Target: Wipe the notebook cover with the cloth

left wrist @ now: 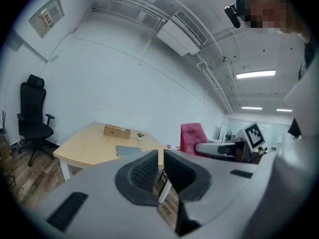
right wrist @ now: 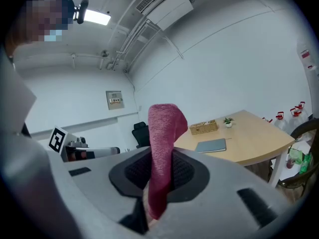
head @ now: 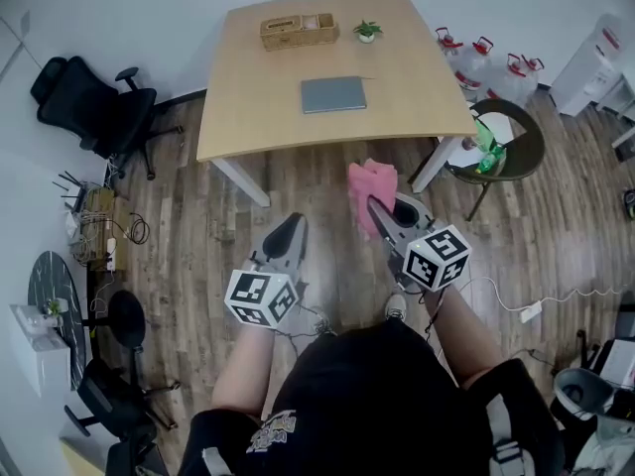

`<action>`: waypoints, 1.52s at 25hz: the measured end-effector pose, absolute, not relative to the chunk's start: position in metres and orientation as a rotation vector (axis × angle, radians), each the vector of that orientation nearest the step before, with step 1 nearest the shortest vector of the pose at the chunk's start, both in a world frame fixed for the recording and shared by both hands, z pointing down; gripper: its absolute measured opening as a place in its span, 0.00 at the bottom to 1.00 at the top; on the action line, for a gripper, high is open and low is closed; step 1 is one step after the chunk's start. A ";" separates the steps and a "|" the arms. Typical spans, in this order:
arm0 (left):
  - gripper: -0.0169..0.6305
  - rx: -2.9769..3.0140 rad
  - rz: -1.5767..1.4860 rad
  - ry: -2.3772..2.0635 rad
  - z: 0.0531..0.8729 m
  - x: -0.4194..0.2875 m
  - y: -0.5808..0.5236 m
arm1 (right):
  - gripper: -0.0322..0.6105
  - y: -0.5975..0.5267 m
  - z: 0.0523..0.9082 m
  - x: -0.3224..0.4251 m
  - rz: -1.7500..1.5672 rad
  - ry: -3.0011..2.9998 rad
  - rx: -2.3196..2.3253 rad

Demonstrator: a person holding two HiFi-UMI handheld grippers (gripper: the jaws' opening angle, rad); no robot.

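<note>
A grey notebook (head: pixel 333 94) lies flat near the middle of the light wooden table (head: pixel 248 117); it also shows as a small notebook (right wrist: pixel 211 145) in the right gripper view and a notebook (left wrist: pixel 128 151) in the left one. My right gripper (head: pixel 382 209) is shut on a pink cloth (head: pixel 370 188), which stands up between its pads as a cloth (right wrist: pixel 162 153). It is held over the floor, short of the table's near edge. My left gripper (head: pixel 286 236) is shut with nothing in it, lower and to the left.
A wicker basket (head: pixel 298 31) and a small potted plant (head: pixel 366 31) stand at the table's far side. A round side table (head: pixel 516 152) and water jugs (head: pixel 476 62) are at the right, a black office chair (head: pixel 94 107) at the left.
</note>
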State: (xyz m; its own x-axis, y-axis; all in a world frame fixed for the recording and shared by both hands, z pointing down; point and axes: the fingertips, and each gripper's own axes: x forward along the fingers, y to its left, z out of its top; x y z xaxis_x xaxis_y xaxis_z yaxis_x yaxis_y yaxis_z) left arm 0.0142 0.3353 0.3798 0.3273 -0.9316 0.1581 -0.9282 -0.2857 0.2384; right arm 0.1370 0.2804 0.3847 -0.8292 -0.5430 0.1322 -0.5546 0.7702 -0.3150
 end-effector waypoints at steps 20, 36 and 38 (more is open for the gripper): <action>0.36 2.368 0.092 -1.550 0.403 -0.066 0.341 | 0.16 0.297 0.389 0.058 0.568 -2.891 1.019; 0.43 2.277 0.115 -1.620 0.417 -0.023 0.196 | 0.16 0.133 0.399 0.096 0.613 -2.921 0.903; 0.43 2.264 0.124 -1.637 0.417 -0.017 0.170 | 0.16 0.105 0.399 0.099 0.624 -2.929 0.880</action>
State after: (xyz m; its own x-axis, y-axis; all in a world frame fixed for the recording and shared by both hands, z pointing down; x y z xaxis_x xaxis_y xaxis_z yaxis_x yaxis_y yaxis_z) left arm -0.0169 0.1701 0.4171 0.3313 -0.9046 0.2682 -0.9348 -0.2760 0.2236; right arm 0.0992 0.1046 0.3992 -0.8409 -0.5249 0.1316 -0.5329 0.7611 -0.3697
